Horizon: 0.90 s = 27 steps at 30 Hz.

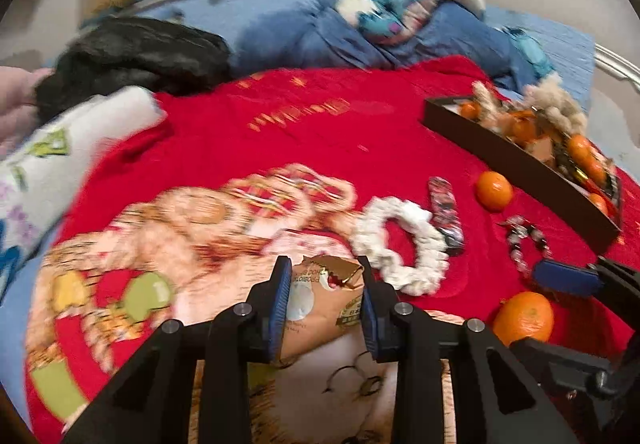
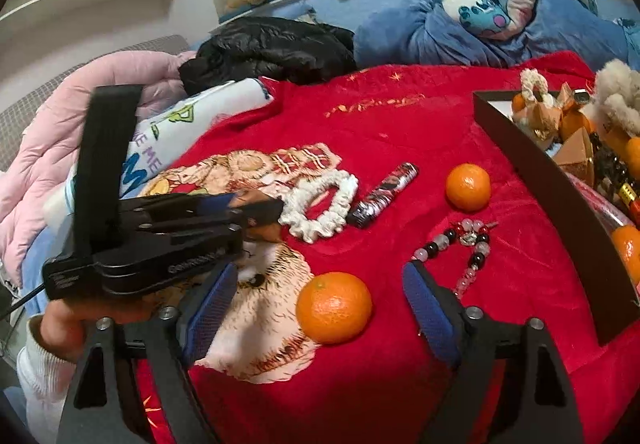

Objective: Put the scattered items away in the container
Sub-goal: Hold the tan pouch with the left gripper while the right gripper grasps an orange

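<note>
On a red plush blanket (image 2: 400, 132) printed with a bear, the left gripper (image 1: 325, 304) closes its blue-padded fingers (image 1: 280, 308) on a brown paper snack packet (image 1: 320, 308) with a torn gold top, the pads pressing both of its sides. The right gripper (image 2: 320, 320) stands with its jaws apart around a round orange mandarin (image 2: 334, 308) that lies on the blanket between them; the pads do not touch the fruit. Beyond it lie a bracelet of black, clear and red beads (image 2: 468, 248), a second mandarin (image 2: 468, 187), a small dark patterned tube (image 2: 382, 194) and a white ruffled fabric scrunchie (image 2: 320, 206), the tube just beside the scrunchie. The dark brown shallow cardboard box (image 2: 540, 172) sits at the right edge of the blanket and already holds mandarins, gold-wrapped pieces and a fluffy beige toy (image 2: 618, 96). A black puffy jacket (image 2: 268, 48) lies at the far side.
</note>
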Each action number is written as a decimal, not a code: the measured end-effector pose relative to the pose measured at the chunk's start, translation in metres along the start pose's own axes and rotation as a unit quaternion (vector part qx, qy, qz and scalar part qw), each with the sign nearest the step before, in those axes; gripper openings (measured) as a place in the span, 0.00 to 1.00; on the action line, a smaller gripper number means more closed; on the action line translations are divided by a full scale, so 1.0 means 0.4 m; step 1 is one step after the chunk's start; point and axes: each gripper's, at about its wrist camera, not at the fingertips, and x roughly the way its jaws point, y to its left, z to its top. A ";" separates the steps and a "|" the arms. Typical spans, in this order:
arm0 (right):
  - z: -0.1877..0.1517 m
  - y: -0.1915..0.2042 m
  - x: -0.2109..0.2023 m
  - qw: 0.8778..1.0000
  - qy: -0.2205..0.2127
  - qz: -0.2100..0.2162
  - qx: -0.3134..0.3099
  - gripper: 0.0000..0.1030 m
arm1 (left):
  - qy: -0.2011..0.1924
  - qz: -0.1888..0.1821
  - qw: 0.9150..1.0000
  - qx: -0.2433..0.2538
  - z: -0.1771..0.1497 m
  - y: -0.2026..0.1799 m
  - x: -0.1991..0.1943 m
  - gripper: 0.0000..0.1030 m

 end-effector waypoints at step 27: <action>-0.019 0.071 0.034 0.993 0.025 -0.079 -0.081 0.38 | -0.069 -0.013 0.996 -0.051 -0.032 0.044 -0.095 0.32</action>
